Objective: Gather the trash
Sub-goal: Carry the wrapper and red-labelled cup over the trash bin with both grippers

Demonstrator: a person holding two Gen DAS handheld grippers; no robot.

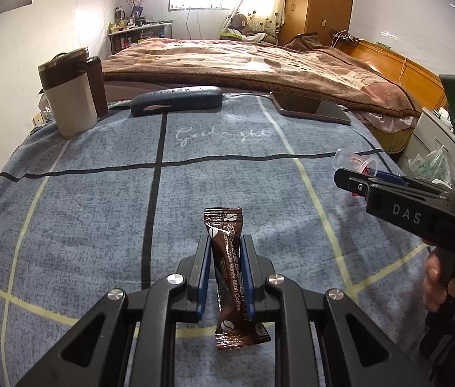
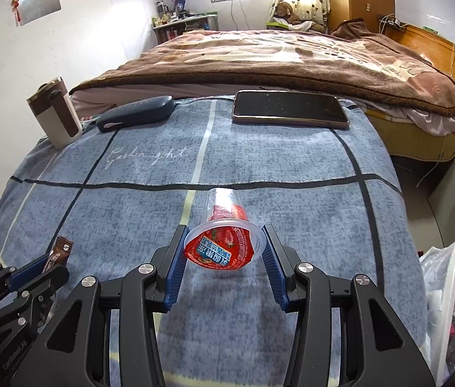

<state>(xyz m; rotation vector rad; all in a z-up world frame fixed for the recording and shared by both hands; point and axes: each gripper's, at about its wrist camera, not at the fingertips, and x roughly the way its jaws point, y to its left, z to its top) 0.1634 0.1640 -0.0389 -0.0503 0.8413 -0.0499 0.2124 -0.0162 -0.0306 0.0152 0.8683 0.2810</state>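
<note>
A tabletop [image 2: 259, 167] covered by a blue-grey cloth with dark and pale grid lines and the stitched word "Goodnight" carries the things. At its far left stands a brown-and-cream insulated mug [image 2: 55, 113]; just right lies a dark glasses case [image 2: 135, 113], then a black smartphone [image 2: 290, 109] lying flat at the far right.

Glossy foil sachet [image 1: 230, 277], clear plastic cup [image 2: 224, 225] (foil-lidded), matt cloth [image 1: 98, 193]

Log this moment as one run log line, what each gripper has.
left gripper: shut on coffee sachet | right gripper: shut on jelly cup | both lifted above blue cloth | bin: at right
</note>
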